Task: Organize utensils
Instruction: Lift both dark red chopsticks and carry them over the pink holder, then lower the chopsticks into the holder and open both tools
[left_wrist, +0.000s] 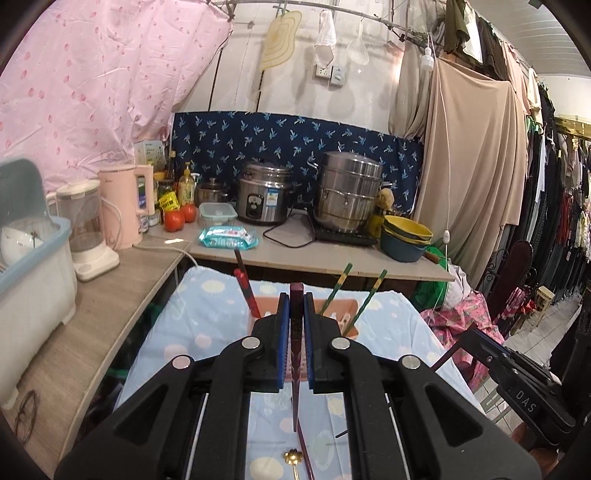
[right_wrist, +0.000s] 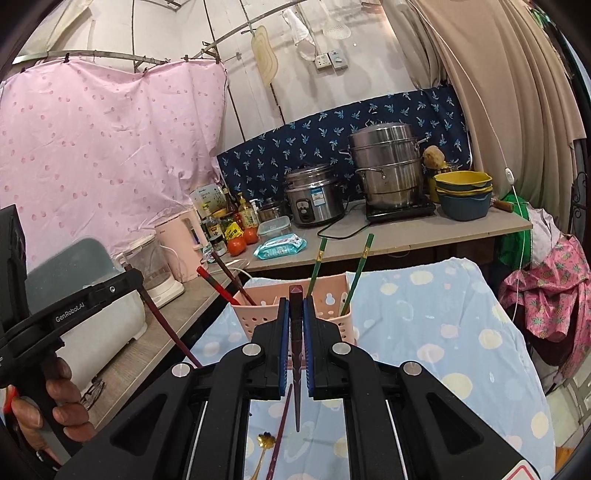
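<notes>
My left gripper (left_wrist: 296, 301) is shut on a dark maroon chopstick (left_wrist: 295, 354) that hangs point down above the blue spotted cloth. My right gripper (right_wrist: 296, 304) is shut on a second dark maroon chopstick (right_wrist: 296, 365), also point down. A pink slotted utensil basket (right_wrist: 328, 299) stands just beyond both grippers; it also shows in the left wrist view (left_wrist: 345, 306). It holds two red-brown chopsticks (right_wrist: 221, 280) at its left and two green chopsticks (right_wrist: 356, 273) at its right. A gold flower-headed spoon (right_wrist: 266, 439) and another maroon chopstick (right_wrist: 279, 432) lie on the cloth below.
The blue spotted cloth (right_wrist: 443, 332) covers the table. A wooden counter (left_wrist: 110, 295) to the left and behind carries a white dish rack (left_wrist: 33, 266), blender, pink kettle (left_wrist: 122, 206), tomatoes, rice cooker (left_wrist: 264, 195), steel steamer pot (left_wrist: 349, 192) and stacked bowls (left_wrist: 406, 236).
</notes>
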